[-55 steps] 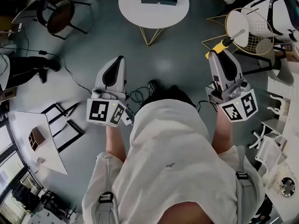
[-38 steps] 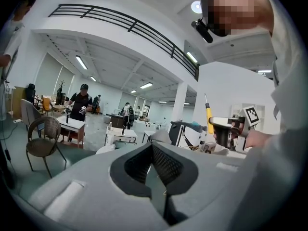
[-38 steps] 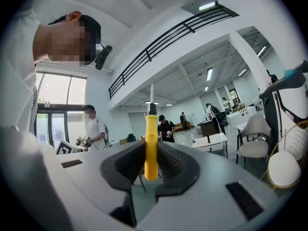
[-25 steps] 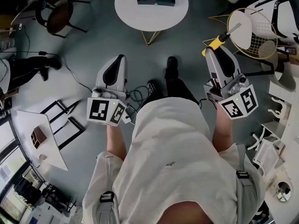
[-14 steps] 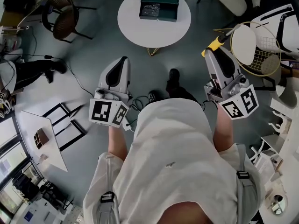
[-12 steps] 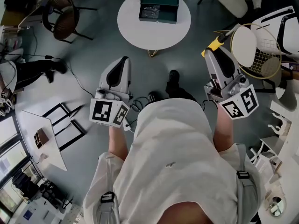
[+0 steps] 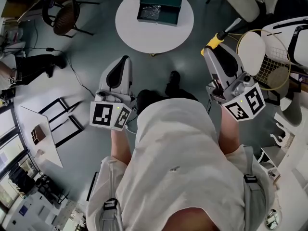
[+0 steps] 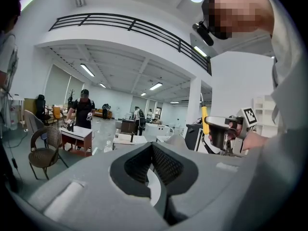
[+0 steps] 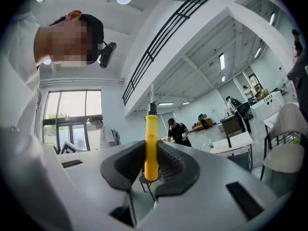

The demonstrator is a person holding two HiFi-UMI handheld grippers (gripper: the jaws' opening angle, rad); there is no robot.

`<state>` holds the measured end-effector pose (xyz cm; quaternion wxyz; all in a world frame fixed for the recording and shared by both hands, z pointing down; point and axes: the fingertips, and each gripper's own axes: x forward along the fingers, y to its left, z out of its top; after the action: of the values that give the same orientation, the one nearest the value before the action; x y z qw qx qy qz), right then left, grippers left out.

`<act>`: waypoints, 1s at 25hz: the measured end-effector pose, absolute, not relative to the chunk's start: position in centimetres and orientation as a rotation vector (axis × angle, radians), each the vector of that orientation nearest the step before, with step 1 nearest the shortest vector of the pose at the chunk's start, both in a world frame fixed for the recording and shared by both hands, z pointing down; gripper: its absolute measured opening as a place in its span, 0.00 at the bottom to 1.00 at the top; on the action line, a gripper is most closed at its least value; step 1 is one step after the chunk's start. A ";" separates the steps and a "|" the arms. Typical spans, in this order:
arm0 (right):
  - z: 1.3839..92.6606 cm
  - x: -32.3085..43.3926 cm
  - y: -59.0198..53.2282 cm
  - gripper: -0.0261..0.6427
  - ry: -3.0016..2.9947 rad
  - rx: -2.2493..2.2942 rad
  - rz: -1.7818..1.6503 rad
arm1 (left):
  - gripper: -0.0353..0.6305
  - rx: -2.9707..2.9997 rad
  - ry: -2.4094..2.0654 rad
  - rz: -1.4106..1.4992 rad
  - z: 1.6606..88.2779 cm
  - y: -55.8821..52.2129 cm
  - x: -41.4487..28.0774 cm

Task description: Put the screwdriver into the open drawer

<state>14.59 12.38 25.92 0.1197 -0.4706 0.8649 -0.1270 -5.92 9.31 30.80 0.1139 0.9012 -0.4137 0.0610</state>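
You stand on a grey floor [image 7: 86, 57] with a round white table [image 7: 144, 32] ahead. Your right gripper [image 7: 211, 51] has its jaws clamped on the yellow handle of the screwdriver [image 9: 150, 148], whose shaft sticks out past the tips, in the air and well apart from the open drawer [image 7: 155, 12] on that table. Your left gripper [image 7: 124, 61] has its jaws pressed together on nothing.

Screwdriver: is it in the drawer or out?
Out. The right gripper is shut on the screwdriver, by its yellow handle, short of the round table.
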 end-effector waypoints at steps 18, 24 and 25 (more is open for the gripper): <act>27.4 12.7 8.7 0.16 2.598 -1.302 -0.425 | 0.07 2.582 -1.281 0.198 31.9 7.2 -7.5; 26.4 12.3 6.0 0.16 2.581 -1.363 -0.387 | 0.07 2.626 -1.227 0.153 31.2 2.9 -7.6; 26.1 12.2 5.4 0.16 2.577 -1.374 -0.379 | 0.07 2.635 -1.214 0.145 31.0 2.1 -7.6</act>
<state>12.19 5.37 26.11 0.0980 -0.4644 0.8708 -0.1281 -7.57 2.10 30.97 0.1181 0.9007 -0.4151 0.0495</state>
